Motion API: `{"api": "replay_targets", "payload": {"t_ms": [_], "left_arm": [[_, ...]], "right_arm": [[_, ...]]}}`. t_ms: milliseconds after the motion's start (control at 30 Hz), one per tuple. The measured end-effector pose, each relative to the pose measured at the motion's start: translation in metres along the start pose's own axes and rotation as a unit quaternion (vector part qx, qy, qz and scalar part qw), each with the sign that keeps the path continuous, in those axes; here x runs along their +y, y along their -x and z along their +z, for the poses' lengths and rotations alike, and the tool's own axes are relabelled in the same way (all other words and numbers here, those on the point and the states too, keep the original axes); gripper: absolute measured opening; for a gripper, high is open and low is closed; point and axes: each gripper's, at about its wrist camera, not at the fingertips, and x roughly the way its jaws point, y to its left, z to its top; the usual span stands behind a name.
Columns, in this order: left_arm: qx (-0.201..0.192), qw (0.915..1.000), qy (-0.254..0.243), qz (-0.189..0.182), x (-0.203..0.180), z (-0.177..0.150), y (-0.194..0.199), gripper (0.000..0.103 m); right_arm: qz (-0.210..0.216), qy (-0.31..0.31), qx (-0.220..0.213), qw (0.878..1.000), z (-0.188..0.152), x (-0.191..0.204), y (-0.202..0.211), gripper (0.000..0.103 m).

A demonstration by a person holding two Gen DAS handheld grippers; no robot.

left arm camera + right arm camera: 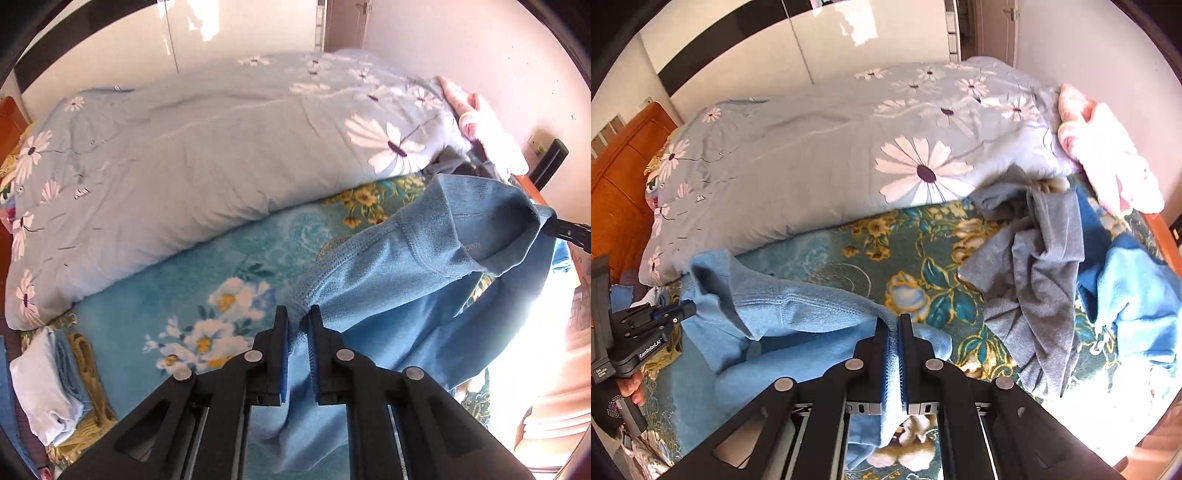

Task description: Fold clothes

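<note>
Both grippers are clamped on the light blue fleece top [388,280], left gripper [298,325] and right gripper [894,328] stretching it above the floral bed blanket [905,258]; a grey garment [1034,288] lies crumpled beside it.

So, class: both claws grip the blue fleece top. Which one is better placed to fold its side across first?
Probably the left claw: open bedspread lies beside its end of the fleece top, while a grey garment crowds the right claw.

home bedroom | bed: floral blanket [908,266], daisy duvet [207,158], wooden headboard [624,192]
</note>
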Motion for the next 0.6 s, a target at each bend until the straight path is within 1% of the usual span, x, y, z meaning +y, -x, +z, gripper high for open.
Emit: {"api": "replay_targets", "payload": {"t_ms": [133, 267, 467, 600], "left_arm": [[-0.057, 0.9983, -0.002, 0.010, 0.022, 0.010, 0.067, 0.010], [-0.106, 0.9940, -0.009, 0.025, 0.037, 0.009, 0.125, 0.010], [-0.160, 0.9863, -0.010, 0.037, 0.051, -0.007, 0.198, 0.010], [-0.183, 0.9820, -0.013, 0.043, 0.054, -0.030, 0.236, 0.010]], "right_arm": [[0.004, 0.013, -0.049, 0.999, 0.016, 0.033, 0.053, 0.004], [0.006, 0.031, -0.094, 0.995, 0.024, 0.067, 0.103, 0.004], [0.016, 0.053, -0.148, 0.987, 0.023, 0.106, 0.172, 0.004], [0.022, 0.072, -0.175, 0.982, 0.009, 0.126, 0.211, 0.004]]}}
